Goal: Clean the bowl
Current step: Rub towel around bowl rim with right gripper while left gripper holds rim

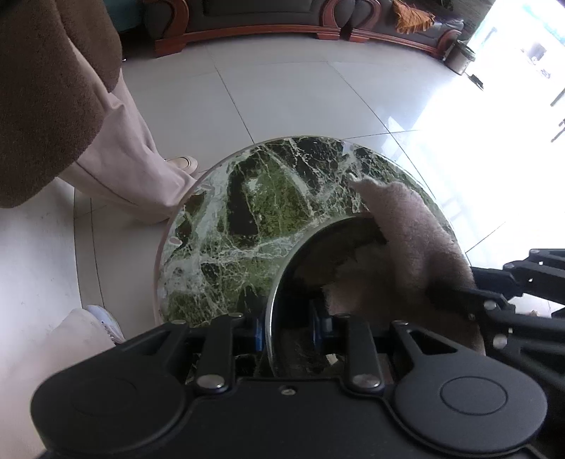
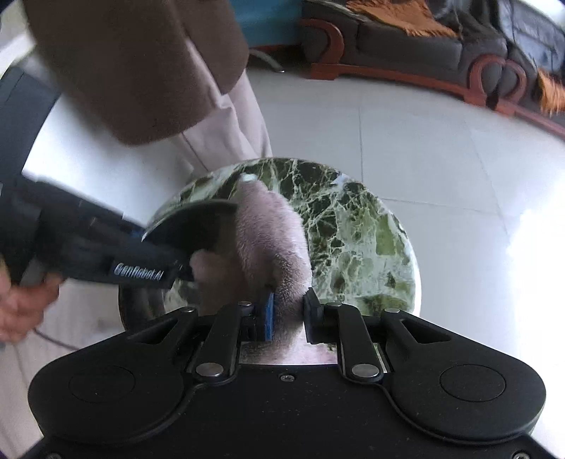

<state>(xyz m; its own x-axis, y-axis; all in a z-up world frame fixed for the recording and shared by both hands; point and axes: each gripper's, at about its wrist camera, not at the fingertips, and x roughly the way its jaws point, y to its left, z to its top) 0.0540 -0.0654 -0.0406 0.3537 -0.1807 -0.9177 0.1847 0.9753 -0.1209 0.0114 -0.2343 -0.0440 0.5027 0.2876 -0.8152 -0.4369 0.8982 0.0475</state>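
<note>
While the left gripper (image 1: pixel 287 333) straddles the near rim of the bowl (image 1: pixel 300 254), one blue-padded finger sits outside the wall and the other inside; the jaws stand narrow across that rim, though whether the pads press on it cannot be told from the left wrist view. The bowl is shiny metal and rests on a round green marble tabletop (image 1: pixel 226 226), toward its near right part in that view.

A fuzzy pinkish-grey cloth (image 1: pixel 406 233) drapes over the far right rim of the bowl and runs down into it. The cloth's upper corner stands above the marble.

Right gripper (image 2: pixel 287 317): jaws drawn close, clamped on a fold of the cloth (image 2: pixel 272 240), the blue pad on one side and the black finger on the other, both sunk into the pile. In the right wrist view the cloth stretches from the pads up and away over the tabletop (image 2: pixel 356 226).

In that same view, the body of the left gripper (image 2: pixel 197 229) crosses from the left, blurred, with a hand (image 2: pixel 21 303) on its handle at the picture edge.

The person stands beside the table: brown coat (image 1: pixel 46 91), pale trousers (image 1: pixel 130 166), light shoes on white floor tiles (image 1: pixel 282 102). A dark sofa with a red wooden frame (image 1: pixel 268 24) lines the far wall.
</note>
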